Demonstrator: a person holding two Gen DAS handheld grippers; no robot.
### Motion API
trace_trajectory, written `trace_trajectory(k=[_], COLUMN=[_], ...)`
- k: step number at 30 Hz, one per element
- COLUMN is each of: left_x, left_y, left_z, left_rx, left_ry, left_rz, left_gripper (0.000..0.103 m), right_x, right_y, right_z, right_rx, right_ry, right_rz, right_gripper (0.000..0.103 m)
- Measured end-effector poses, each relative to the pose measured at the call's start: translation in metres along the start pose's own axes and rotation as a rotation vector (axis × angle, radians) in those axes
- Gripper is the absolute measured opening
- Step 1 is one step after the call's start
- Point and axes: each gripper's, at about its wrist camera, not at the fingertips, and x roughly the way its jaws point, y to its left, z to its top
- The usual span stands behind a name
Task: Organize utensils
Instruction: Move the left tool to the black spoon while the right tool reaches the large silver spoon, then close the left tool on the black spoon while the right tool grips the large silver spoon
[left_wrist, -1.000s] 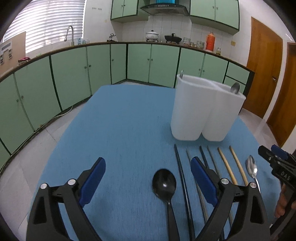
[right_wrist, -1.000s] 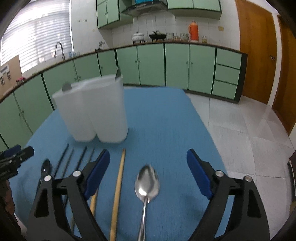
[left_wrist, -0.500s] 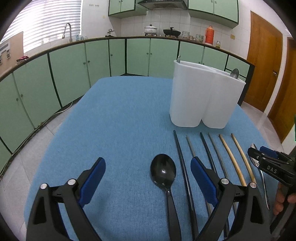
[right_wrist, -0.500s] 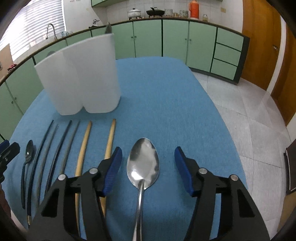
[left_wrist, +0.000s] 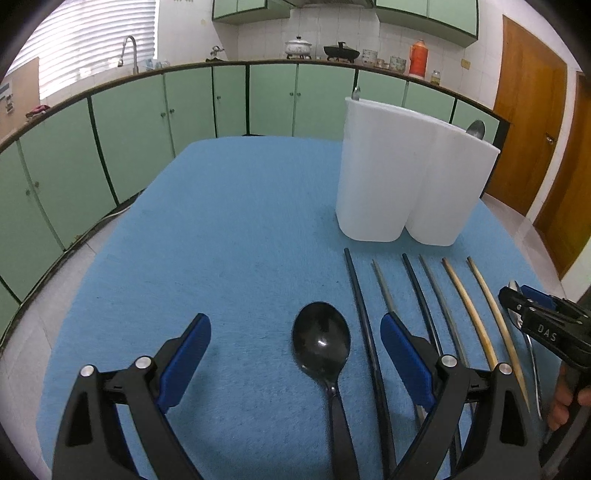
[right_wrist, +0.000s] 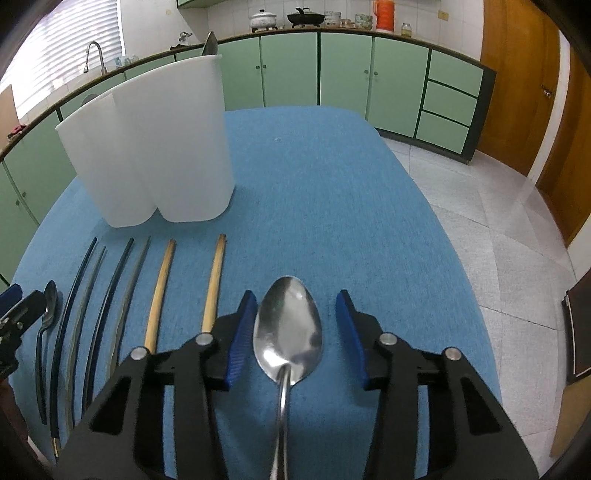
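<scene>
Nearest: right gripper (right_wrist: 295, 332), jaws spread, straddles the bowl of the steel spoon (right_wrist: 289, 328) on the blue cloth (right_wrist: 332, 177); no pinch yet. Left gripper (left_wrist: 295, 363), jaws spread wide, straddles the black spoon (left_wrist: 321, 339), also ungripped.

Count on the cloth, side by side: two spoons (one black, one steel), six chopsticks, i.e. four dark chopsticks (left_wrist: 360, 302) and two wooden chopsticks (left_wrist: 467, 306).

Beyond them: one white two-compartment holder (left_wrist: 406, 184), upright. One utensil tip shows above each compartment, two in all; type of the left one cannot be told.

Judgement: early to midway. Eight items left to sort, two apparently stowed.
</scene>
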Motion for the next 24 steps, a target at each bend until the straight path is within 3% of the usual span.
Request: trace_trajectory(k=[5, 12, 17, 22, 24], left_x=[0.008, 0.019, 0.022, 0.020, 0.020], left_y=[0.005, 0.016, 0.018, 0.015, 0.014], left_z=[0.003, 0.005, 0.005, 0.003, 0.002], left_rx=[-0.027, -0.066, -0.050, -0.035, -0.031], left_ry=[0.034, 0.064, 0.067, 0.067, 0.064], left_rz=[-0.041, -0.048, -0.047, -0.068, -0.067], left_gripper=[0.084, 0.083, 0.066, 0.061, 0.054], right_x=[-0.002, -0.004, -0.003, -0.003, -0.004], right_y=[0.004, 0.004, 0.005, 0.006, 0.005], right_z=[-0.002, -0.002, -0.001, 0.000, 0.000], right_rx=[-0.013, -0.013, -0.017, -0.016, -0.013], right_ry=[-0.002, -0.002, -0.003, -0.001, 0.001], right_rz=[0.003, 0.006, 0.003, 0.002, 0.003], right_gripper=[0.036, 0.036, 0.036, 0.036, 0.036])
